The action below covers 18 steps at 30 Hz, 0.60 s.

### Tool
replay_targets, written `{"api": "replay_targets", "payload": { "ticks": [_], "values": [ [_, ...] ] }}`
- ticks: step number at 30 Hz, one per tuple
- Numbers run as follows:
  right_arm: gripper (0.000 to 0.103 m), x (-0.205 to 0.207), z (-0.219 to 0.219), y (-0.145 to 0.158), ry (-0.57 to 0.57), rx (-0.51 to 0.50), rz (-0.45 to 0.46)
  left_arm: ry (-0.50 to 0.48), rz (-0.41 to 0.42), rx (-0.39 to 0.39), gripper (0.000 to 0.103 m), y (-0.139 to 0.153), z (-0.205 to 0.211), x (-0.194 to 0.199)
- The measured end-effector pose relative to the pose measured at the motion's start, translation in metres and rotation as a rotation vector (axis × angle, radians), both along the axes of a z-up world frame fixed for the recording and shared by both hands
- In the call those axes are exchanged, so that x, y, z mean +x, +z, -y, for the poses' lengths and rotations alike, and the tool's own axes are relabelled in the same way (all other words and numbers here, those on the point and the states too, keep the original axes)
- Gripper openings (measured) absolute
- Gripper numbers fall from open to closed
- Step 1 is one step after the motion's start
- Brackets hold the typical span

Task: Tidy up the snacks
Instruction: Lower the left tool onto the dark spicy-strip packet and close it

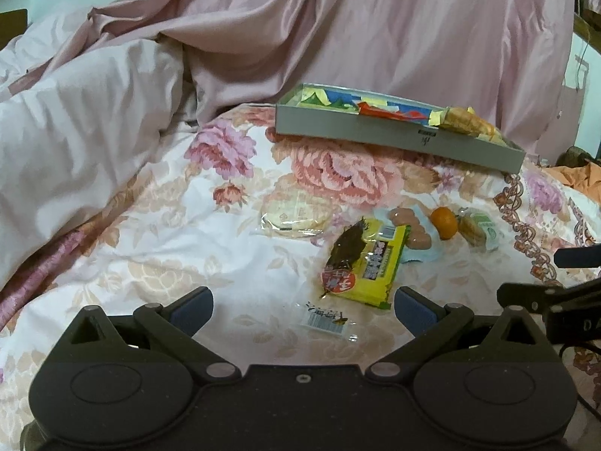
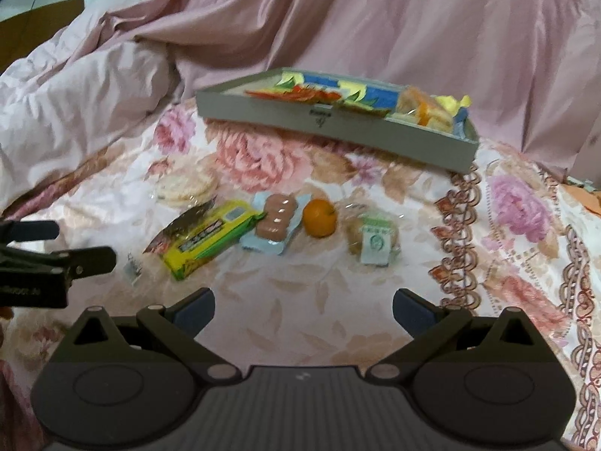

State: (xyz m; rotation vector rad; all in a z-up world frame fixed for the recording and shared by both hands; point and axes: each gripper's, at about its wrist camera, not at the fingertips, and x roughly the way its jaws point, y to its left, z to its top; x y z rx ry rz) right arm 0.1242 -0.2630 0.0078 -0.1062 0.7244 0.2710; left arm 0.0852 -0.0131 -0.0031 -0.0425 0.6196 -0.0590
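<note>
1. Snacks lie loose on the flowered bedspread [image 2: 263, 300] in a rough row: a yellow-green packet [image 2: 210, 240] with a dark wrapped snack [image 1: 347, 250] lying across it, a pack of pink sausages [image 2: 276, 221], a small orange [image 2: 319, 217], a wrapped cake with a green label [image 2: 373, 240], and round crackers in clear wrap [image 2: 184, 188] farther left.
2. Beyond them, the grey tray [image 2: 263, 112] already holds several coloured packets.
3. My left claw [image 1: 302, 306] is spread wide and empty, low over a small clear wrapper with a barcode [image 1: 326, 319], just near of the yellow-green packet.
4. My right claw [image 2: 303, 306] is also spread and holds nothing, near of the orange and sausages.
5. Risks, as I judge them: the soft bedding may give under a pinch, so thin wrappers could slip free; the orange could roll if nudged; lifting the yellow-green packet would probably tip off the dark snack.
6. Both claws sit close together, so they may bump.
7. Rumpled pink quilt [image 1: 94, 120] crowds the left and far sides, near the tray.
</note>
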Motion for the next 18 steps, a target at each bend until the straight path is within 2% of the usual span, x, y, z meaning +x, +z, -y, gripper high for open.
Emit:
{"api": "replay_targets", "payload": {
  "ticks": [10, 18],
  "values": [
    [0.103, 0.010, -0.019, -0.011, 0.084, 0.009, -0.060, -0.060, -0.049, 0.003, 0.102, -0.010, 0.003, 0.038],
    [0.103, 0.015, -0.034, -0.019, 0.142, -0.005, -0.053, -0.149, -0.080, 0.017, 0.102, -0.013, 0.007, 0.069]
  ]
}}
